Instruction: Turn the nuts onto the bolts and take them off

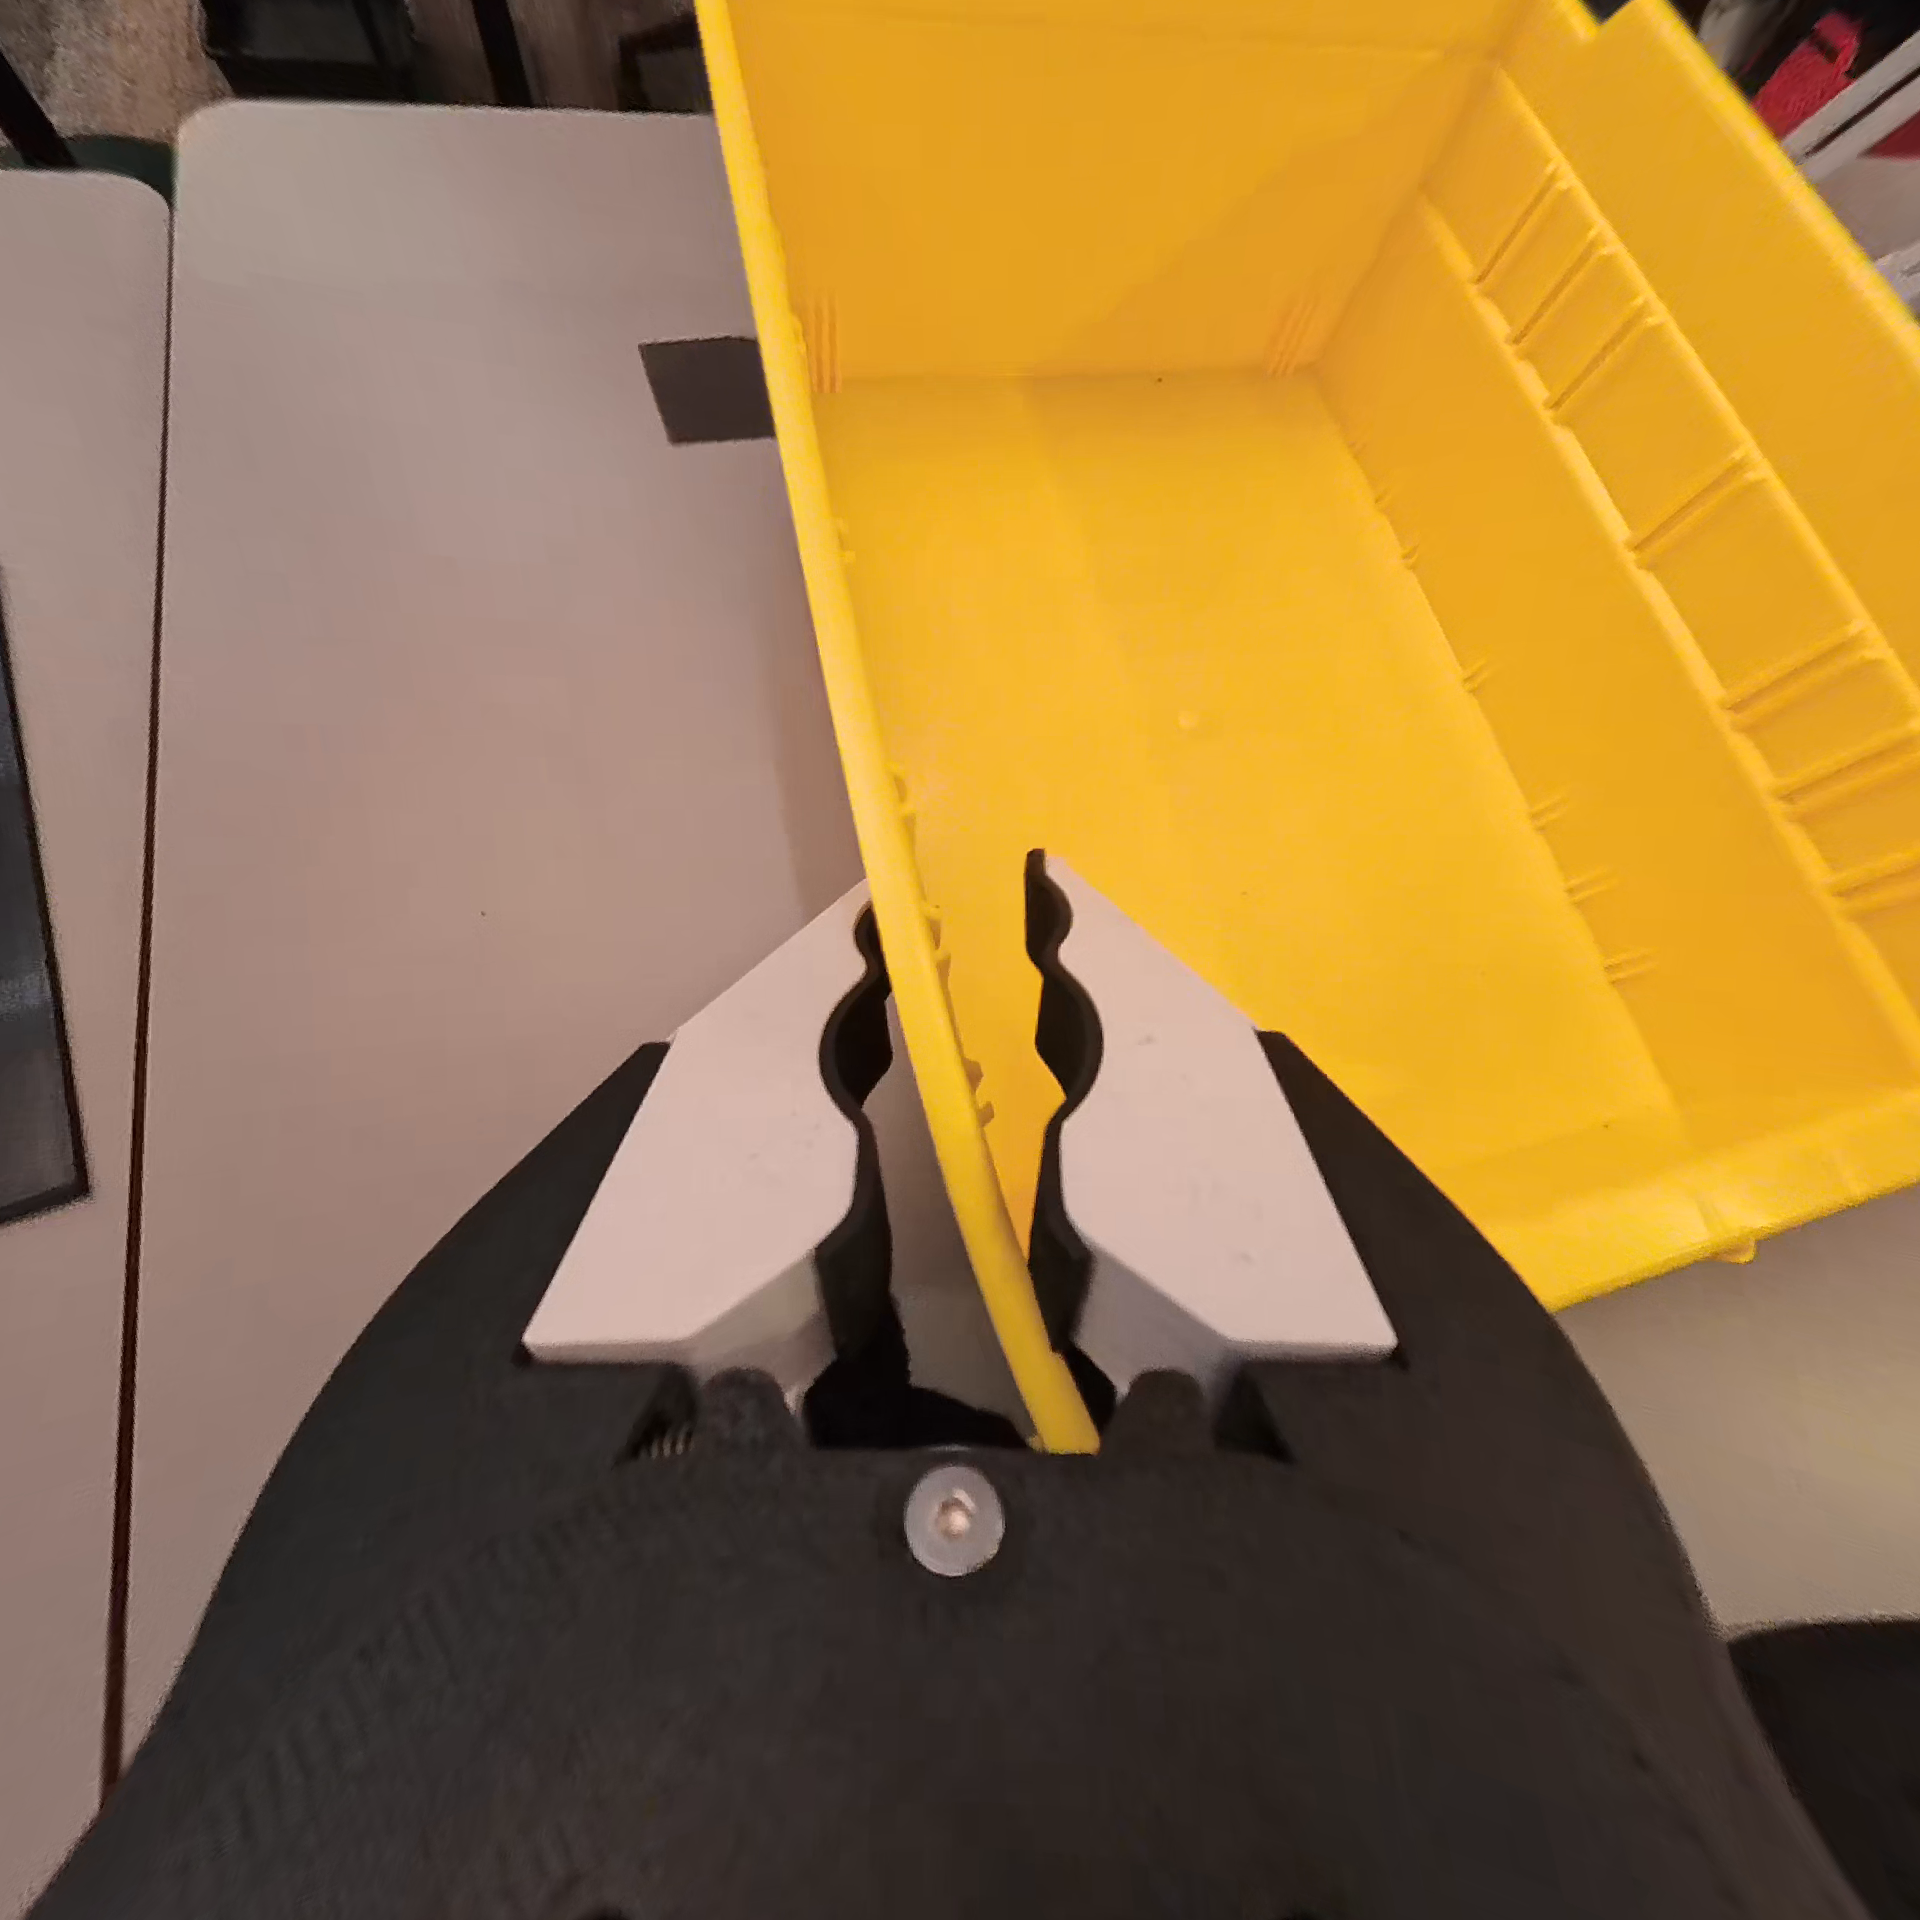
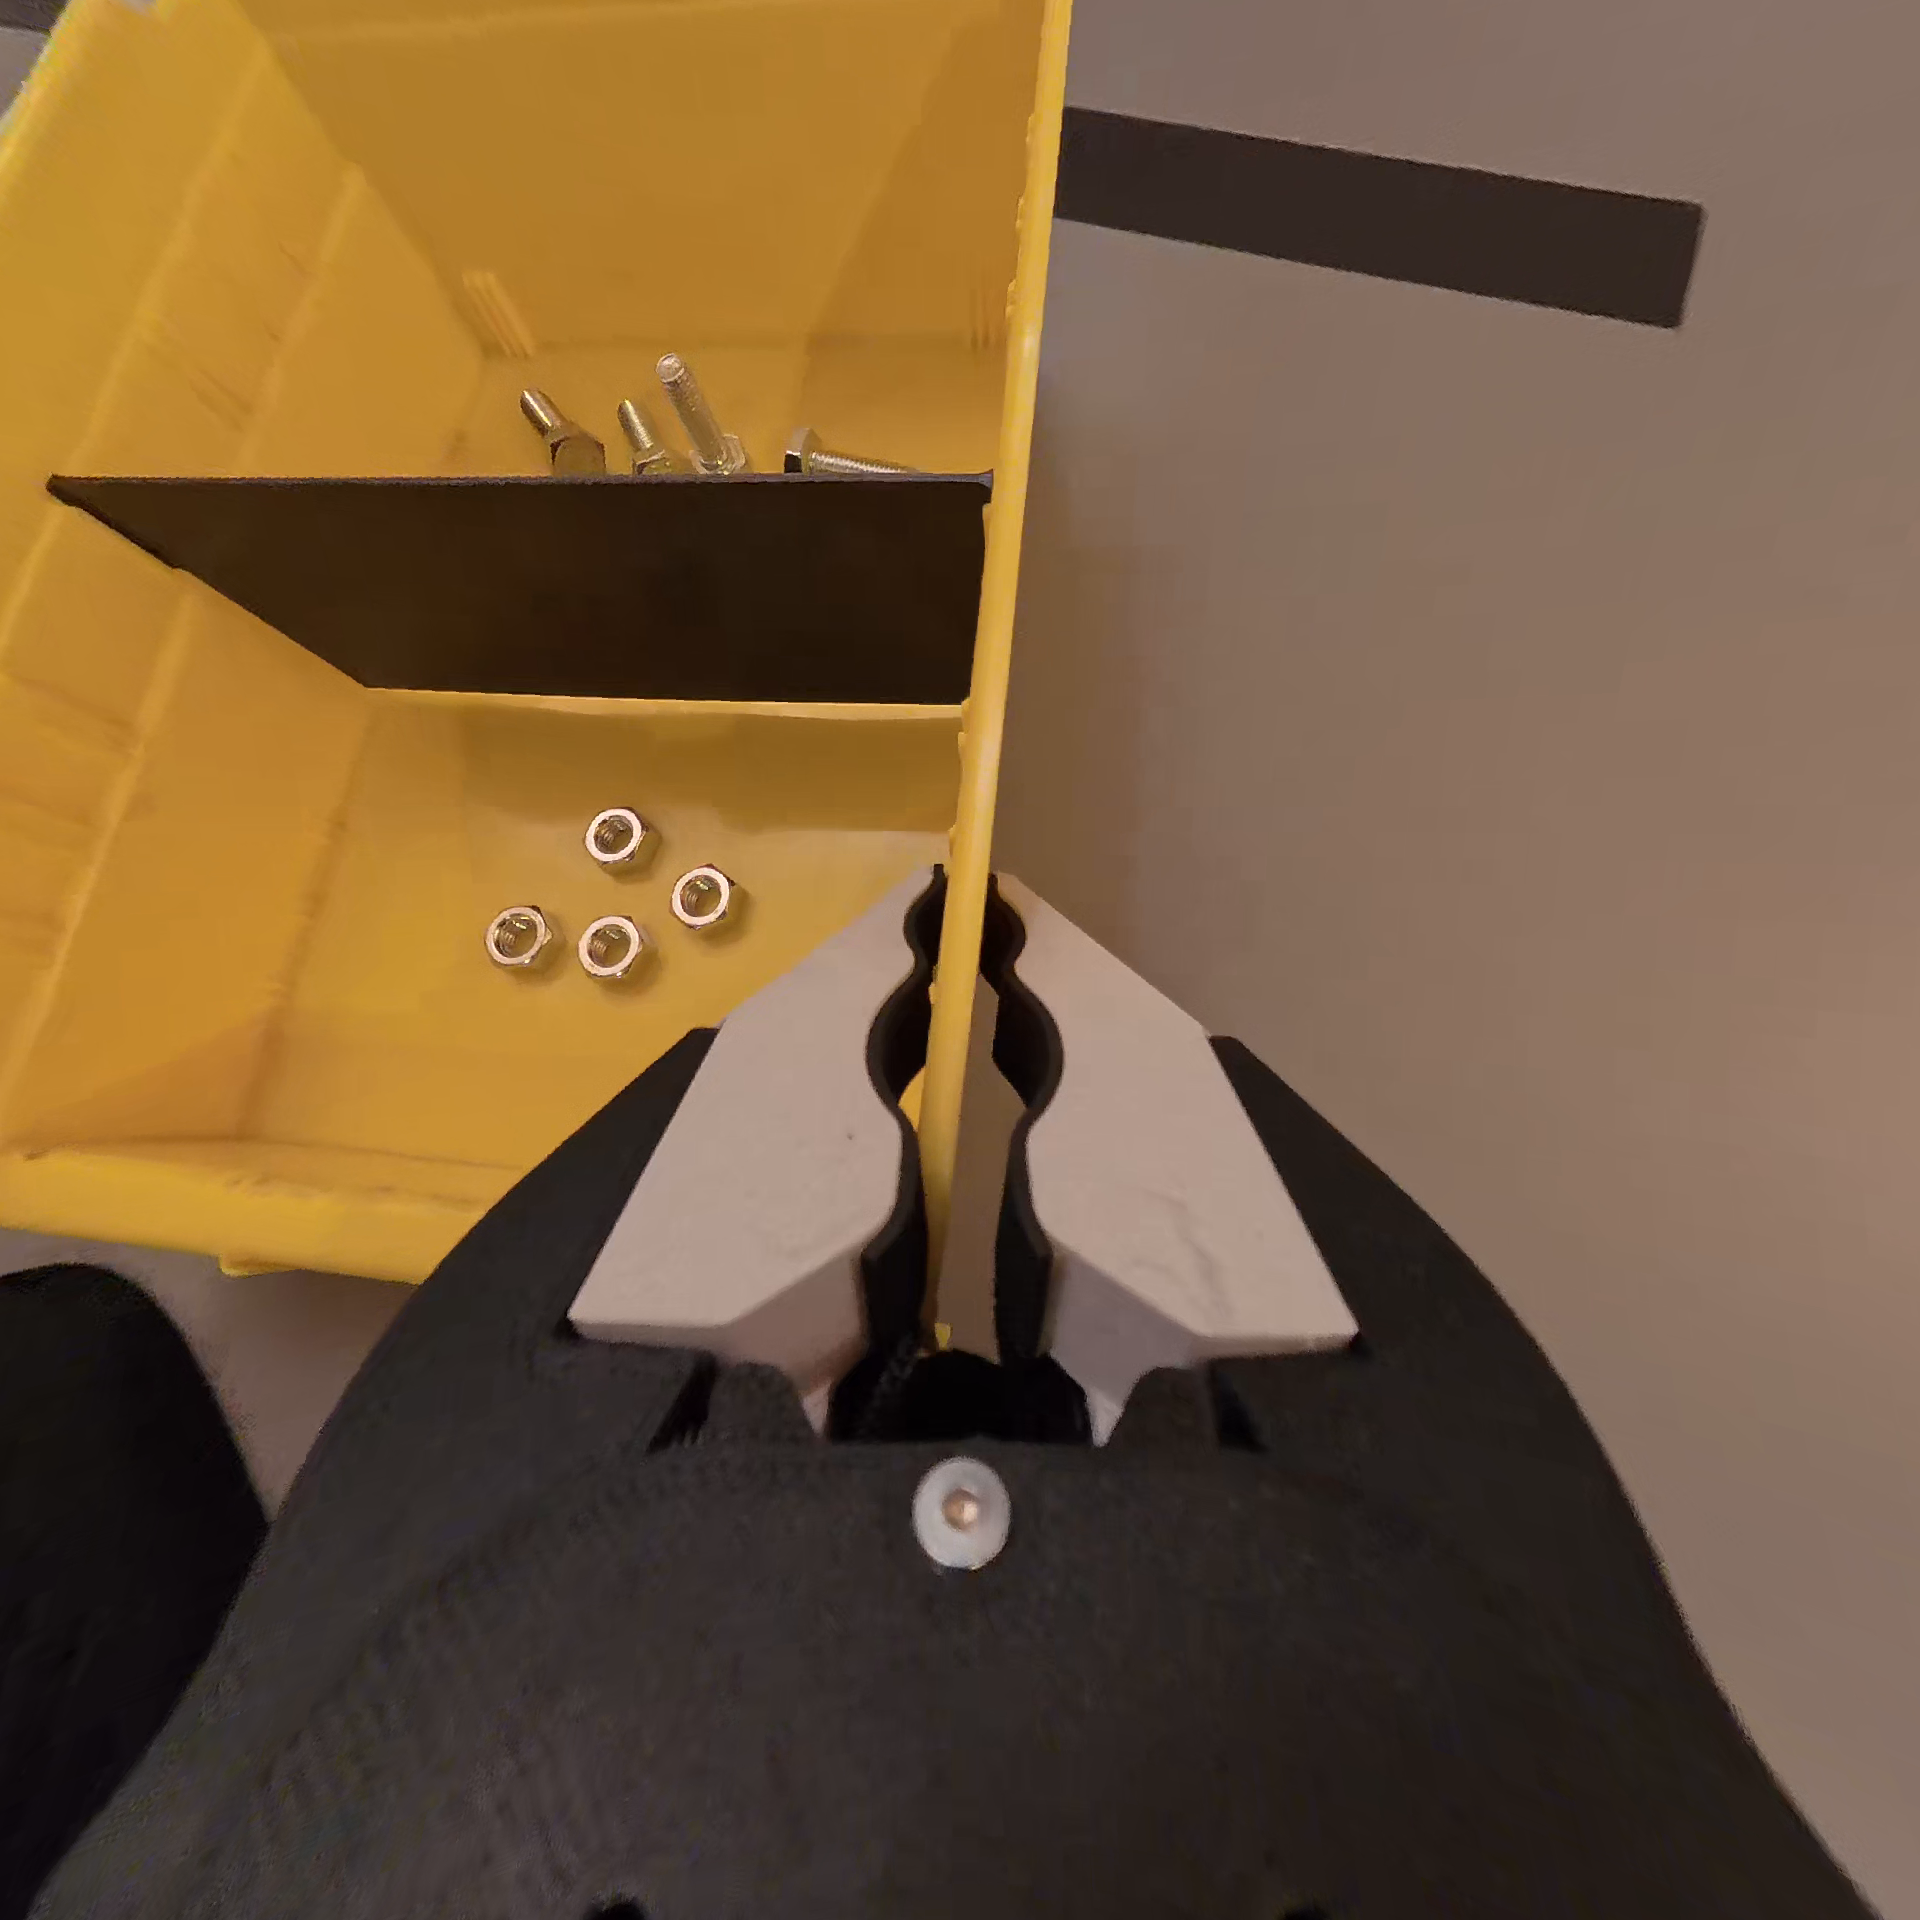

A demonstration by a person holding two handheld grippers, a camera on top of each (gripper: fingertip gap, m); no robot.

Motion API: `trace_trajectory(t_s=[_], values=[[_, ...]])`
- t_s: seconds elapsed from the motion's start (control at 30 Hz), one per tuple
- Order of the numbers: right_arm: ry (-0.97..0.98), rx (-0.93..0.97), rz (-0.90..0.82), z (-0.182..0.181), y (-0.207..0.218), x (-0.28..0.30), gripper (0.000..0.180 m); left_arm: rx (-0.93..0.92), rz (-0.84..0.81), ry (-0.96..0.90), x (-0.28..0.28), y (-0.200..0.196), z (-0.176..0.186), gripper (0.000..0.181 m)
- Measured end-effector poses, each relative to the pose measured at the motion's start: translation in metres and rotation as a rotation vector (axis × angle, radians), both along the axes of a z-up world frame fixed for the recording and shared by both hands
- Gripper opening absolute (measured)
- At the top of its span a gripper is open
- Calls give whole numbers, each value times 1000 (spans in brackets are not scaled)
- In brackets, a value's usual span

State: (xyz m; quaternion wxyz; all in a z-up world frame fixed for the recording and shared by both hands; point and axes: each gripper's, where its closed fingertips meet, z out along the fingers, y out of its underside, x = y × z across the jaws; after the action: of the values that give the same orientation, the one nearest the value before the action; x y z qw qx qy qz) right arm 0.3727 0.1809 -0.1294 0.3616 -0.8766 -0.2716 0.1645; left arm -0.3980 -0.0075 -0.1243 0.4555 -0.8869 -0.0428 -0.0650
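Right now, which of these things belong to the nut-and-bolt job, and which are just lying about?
For the job: four nuts; bolts; divided yellow bin holding both; right fingers astride its wall; left fingers astride the wall of the empty yellow bin.
Lying about: black tape strip; table.

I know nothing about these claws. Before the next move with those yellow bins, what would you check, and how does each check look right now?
1. Left gripper around the empty bin's wall: ok, though looser.
2. Right gripper pinching the divided bin's wall: ok.
3. Four nuts in the near section: ok.
4. Bolts behind the black divider: ok.
5. Bins resting flat on the table: cannot tell.
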Motion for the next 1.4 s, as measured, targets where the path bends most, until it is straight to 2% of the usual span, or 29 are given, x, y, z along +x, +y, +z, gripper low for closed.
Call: trace_trajectory(t_s=[0.57, 0.93, 1.17, 1.27, 1.4], values=[[-16, -44, 148, 0, -67, -88, 3, 160, -8, 20, 15, -22, 77, 22], [15, -71, 200, -3, -95, -164, 3, 195, -69, 31, 21, -21, 99, 23], [74, -96, 230, -4, -104, -222, 4, 220, -52, 19, 12, -25, 104, 23], [163, -104, 237, 1, -109, -249, 12, 233, -43, 21, 9, -28, 110, 23], [287, -156, 285, 8, -126, -285, 39, 249, -37, 9, 5, -33, 116, 23]])
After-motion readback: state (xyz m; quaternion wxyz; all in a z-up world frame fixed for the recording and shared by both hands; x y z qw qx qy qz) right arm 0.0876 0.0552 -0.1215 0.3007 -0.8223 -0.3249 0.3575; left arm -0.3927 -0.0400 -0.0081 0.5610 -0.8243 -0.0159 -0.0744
